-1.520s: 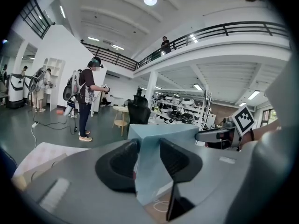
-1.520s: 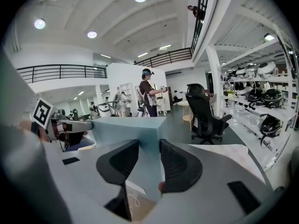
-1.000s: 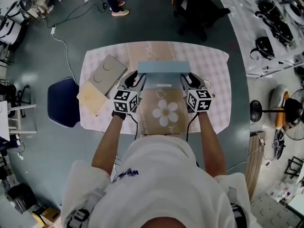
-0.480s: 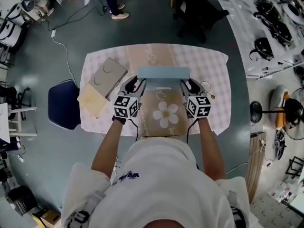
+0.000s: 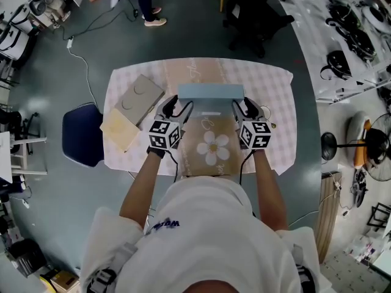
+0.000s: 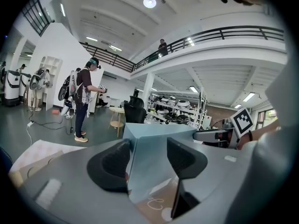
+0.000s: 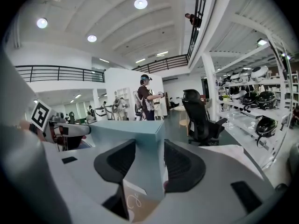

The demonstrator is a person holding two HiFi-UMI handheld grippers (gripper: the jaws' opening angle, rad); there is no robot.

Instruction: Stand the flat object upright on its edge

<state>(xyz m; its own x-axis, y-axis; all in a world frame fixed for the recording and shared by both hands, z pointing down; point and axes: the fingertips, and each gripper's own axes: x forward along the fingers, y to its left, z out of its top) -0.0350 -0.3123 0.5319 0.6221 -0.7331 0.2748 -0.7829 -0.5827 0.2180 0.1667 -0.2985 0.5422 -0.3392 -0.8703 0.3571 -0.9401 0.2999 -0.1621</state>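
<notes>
A flat light-blue box [image 5: 211, 91] stands upright on its long edge at the middle of the table. My left gripper [image 5: 178, 107] is at the box's left end and my right gripper [image 5: 242, 107] at its right end. In the left gripper view the box's corner [image 6: 154, 146] lies between the dark pads [image 6: 116, 164] of the left gripper [image 6: 150, 154]. In the right gripper view the box's end [image 7: 145, 171] sits between the jaws of the right gripper [image 7: 150, 161]. Both pairs of jaws are opening, and the pads look just off the box.
The box stands on a brown runner with a white daisy [image 5: 212, 145] over a pink checked tablecloth [image 5: 275, 102]. A grey flat board with two round marks [image 5: 137, 95] and a pale wooden board [image 5: 119, 126] lie at the left. A blue chair [image 5: 82, 131] stands beside the table's left edge.
Both grippers' jaws have spread apart at the box's ends, and both hands have drawn slightly back toward me. The box stays upright in the same place.
</notes>
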